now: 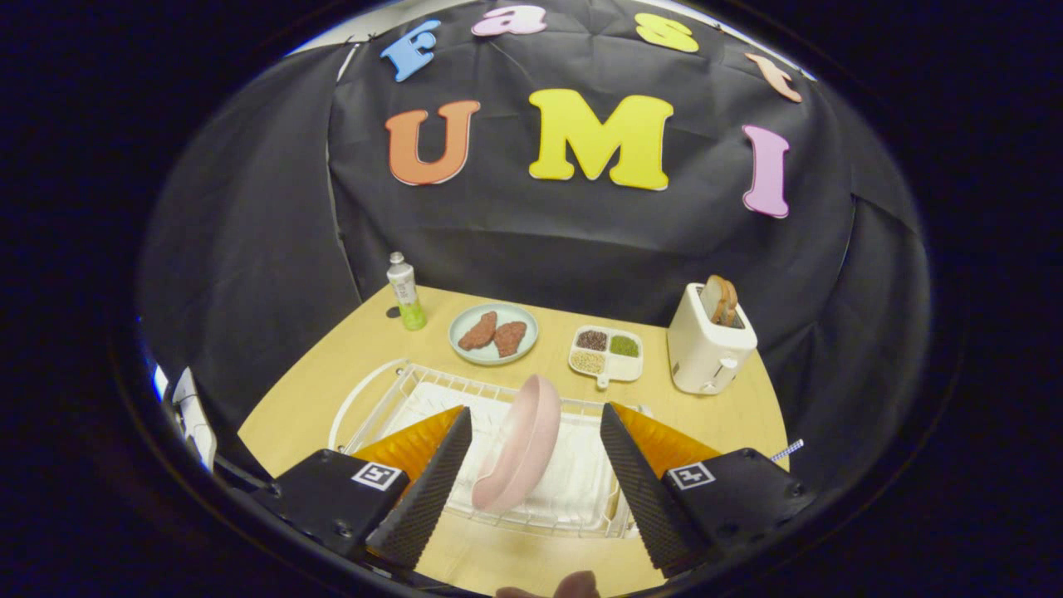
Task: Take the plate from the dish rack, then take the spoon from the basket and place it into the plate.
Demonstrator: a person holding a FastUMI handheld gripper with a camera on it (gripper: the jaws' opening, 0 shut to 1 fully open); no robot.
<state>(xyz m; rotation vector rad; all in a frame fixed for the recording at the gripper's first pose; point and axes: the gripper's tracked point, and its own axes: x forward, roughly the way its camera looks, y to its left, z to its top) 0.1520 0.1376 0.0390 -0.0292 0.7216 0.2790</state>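
Between the fingers, the gripper (531,473) is hanging wide open over the rack (581,498), touching nothing, with the pink plate (519,444) standing on edge at twelve o'clock. Nothing is done yet, judging by this: plate unlifted, spoon untaken. At two o'clock a toaster (706,349) is sitting.

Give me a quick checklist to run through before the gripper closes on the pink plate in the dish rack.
1. Gripper fingers open: ok, spread wide apart.
2. Pink plate standing on edge in the dish rack: ok, slightly tilted.
3. Plate between the fingers: ok, though nearer one finger than the other.
4. Fingers touching the plate: not ok, gaps on both sides.
5. Depth of fingers along the plate: cannot tell.
6. Landing spot on the table: ok, bare wood beside the rack.
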